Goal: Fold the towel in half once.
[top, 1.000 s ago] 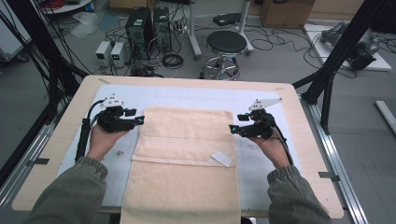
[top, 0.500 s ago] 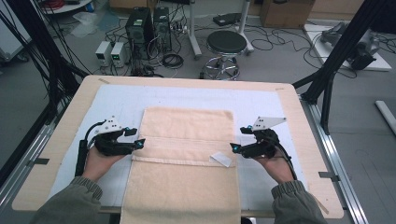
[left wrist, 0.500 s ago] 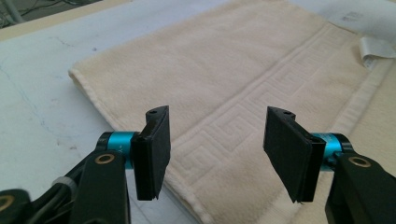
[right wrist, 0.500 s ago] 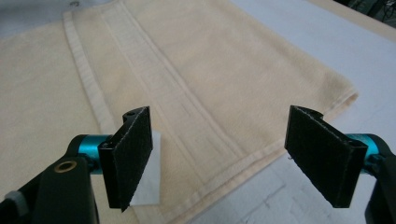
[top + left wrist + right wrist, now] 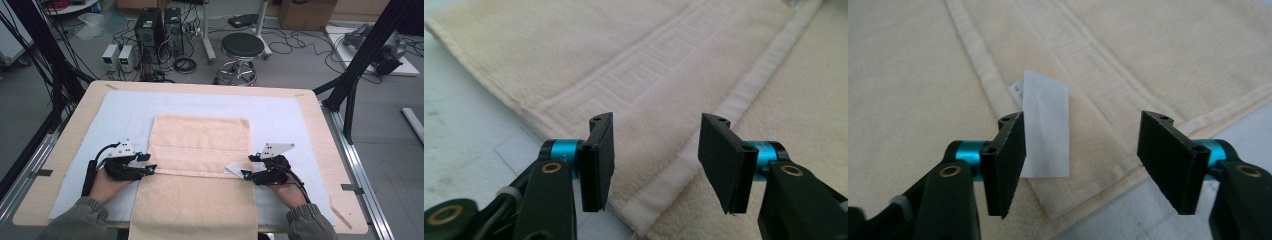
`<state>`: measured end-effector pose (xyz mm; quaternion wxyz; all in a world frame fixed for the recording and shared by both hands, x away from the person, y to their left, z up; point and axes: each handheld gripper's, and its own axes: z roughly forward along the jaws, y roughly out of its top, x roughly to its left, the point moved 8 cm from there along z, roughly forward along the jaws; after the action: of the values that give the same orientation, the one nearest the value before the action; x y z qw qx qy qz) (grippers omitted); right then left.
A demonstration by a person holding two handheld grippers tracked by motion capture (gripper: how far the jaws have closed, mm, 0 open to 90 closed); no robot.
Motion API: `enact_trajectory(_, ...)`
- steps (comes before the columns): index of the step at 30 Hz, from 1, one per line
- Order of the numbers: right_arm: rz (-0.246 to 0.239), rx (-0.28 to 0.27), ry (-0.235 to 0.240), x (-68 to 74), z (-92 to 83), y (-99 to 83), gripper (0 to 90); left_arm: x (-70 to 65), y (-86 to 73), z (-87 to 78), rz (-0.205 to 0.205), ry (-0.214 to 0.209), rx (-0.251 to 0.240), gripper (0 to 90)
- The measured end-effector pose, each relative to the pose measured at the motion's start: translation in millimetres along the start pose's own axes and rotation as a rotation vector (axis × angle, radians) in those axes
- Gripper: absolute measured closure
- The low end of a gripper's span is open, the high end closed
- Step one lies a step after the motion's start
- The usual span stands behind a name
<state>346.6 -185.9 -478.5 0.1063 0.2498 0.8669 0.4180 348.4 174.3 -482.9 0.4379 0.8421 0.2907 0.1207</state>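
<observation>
A cream towel (image 5: 200,145) lies lengthwise down the table's middle, its near end hanging over the front edge. An upper layer ends in a hem (image 5: 734,100) across the middle. My left gripper (image 5: 149,163) sits at the hem's left end, open; its jaws have just been closing, with the hem corner (image 5: 644,210) between and below them, untouched. My right gripper (image 5: 247,166) sits at the hem's right end, also open and just closing. The towel's corner (image 5: 1083,195) and a white label (image 5: 1045,130) lie between its jaws.
A pale sheet (image 5: 125,110) covers the wooden table (image 5: 330,150) under the towel. Black frame posts (image 5: 360,65) stand at the right and left. On the floor beyond are a stool (image 5: 242,47), computer boxes (image 5: 150,25) and cables.
Both hands have slid toward the near side along the towel's edges and sunk to the cloth. They now sit at the two ends of the hem.
</observation>
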Motion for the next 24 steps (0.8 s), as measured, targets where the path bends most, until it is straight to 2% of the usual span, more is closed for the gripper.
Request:
enact_trajectory(3,-0.011,0.033,0.01,1.6,7.3,-4.4,45.2,0.1,-5.2,5.2,-0.001,-0.005,0.032,54.6)
enact_trajectory(5,-0.024,0.053,0.018,2.2,12.6,-7.5,51.1,0.2,-5.5,6.6,0.015,0.002,0.036,57.5)
enact_trajectory(11,-0.03,0.05,0.043,3.4,14.6,-7.2,73.6,-1.5,-4.8,8.7,0.048,0.022,0.036,70.9)
enact_trajectory(14,-0.041,0.051,0.052,4.2,15.5,-6.8,80.3,-2.8,-3.9,10.1,0.053,0.031,0.034,77.5)
enact_trajectory(17,-0.019,0.06,0.066,4.4,15.6,-6.9,84.3,-3.1,-2.7,11.1,0.058,0.041,0.039,81.8)
enact_trajectory(19,-0.023,0.06,0.074,3.6,15.5,-6.0,85.7,-2.8,-2.4,10.5,0.056,0.04,0.043,83.3)
enact_trajectory(24,-0.002,0.038,0.089,3.2,9.3,-0.9,86.6,-1.5,2.5,4.7,0.034,0.038,0.018,84.7)
